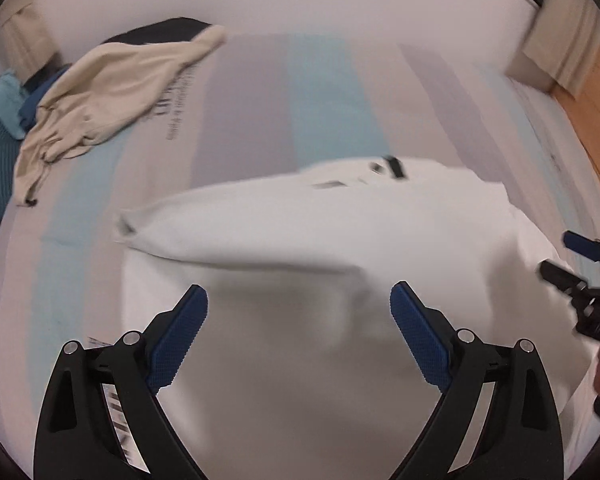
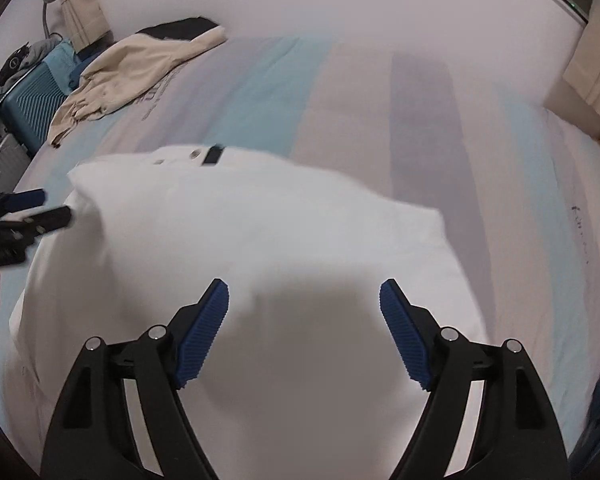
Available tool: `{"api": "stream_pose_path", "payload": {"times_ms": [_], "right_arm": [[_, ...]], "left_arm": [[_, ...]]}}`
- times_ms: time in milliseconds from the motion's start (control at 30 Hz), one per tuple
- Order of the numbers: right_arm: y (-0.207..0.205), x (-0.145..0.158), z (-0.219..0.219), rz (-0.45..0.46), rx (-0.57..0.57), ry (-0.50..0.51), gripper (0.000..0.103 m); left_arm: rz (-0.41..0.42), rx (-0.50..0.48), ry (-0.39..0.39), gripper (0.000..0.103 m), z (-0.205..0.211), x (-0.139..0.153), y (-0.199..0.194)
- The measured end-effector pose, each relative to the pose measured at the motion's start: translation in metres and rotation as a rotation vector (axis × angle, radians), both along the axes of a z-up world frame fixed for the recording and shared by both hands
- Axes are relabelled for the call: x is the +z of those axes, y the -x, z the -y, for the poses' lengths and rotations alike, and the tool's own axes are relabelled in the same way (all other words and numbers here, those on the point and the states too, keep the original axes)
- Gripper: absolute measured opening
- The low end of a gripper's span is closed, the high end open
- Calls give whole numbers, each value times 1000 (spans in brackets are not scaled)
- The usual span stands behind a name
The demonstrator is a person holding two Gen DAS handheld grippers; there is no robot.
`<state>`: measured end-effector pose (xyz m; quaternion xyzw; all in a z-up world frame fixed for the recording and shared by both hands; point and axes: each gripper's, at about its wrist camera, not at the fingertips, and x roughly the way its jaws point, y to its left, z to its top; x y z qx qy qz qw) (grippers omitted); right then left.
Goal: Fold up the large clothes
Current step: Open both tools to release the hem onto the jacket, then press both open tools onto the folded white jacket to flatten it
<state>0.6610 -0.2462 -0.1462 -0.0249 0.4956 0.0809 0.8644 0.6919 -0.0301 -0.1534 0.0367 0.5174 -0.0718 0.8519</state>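
Left of the white garment (image 1: 300, 232), a beige garment (image 1: 100, 92) lies near the striped bed's (image 1: 324, 92) far corner. The white garment itself is spread on the bed. Above it the left tool (image 1: 299, 312) stands wide, nothing gripped; further right, the right tool (image 2: 304, 308) is likewise wide and empty.
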Motion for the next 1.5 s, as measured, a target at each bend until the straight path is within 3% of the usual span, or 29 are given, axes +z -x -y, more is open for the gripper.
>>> {"api": "stream_pose_path", "payload": {"times_ms": [133, 367, 733, 1100, 1233, 1333, 1500], "right_arm": [[-8, -15, -6, -53, -45, -52, 81], [-52, -31, -21, -97, -65, -72, 83], [-108, -72, -30, -174, -81, -29, 83], [-142, -115, -37, -243, -102, 21, 92], [-138, -108, -33, -221, -96, -4, 90], [-112, -83, -21, -160, -88, -40, 87], [-62, -53, -11, -111, -77, -58, 87]], "left_arm": [[-33, -9, 3, 91, 19, -15, -8], [-72, -6, -71, 91, 34, -40, -38], [-121, 7, -102, 98, 27, -77, -91], [-198, -2, -97, 99, 25, -117, -118], [-163, -5, -102, 98, 26, -105, -111], [-99, -13, -122, 97, 29, -85, -88], [-81, -14, -73, 97, 32, -61, -37]]}}
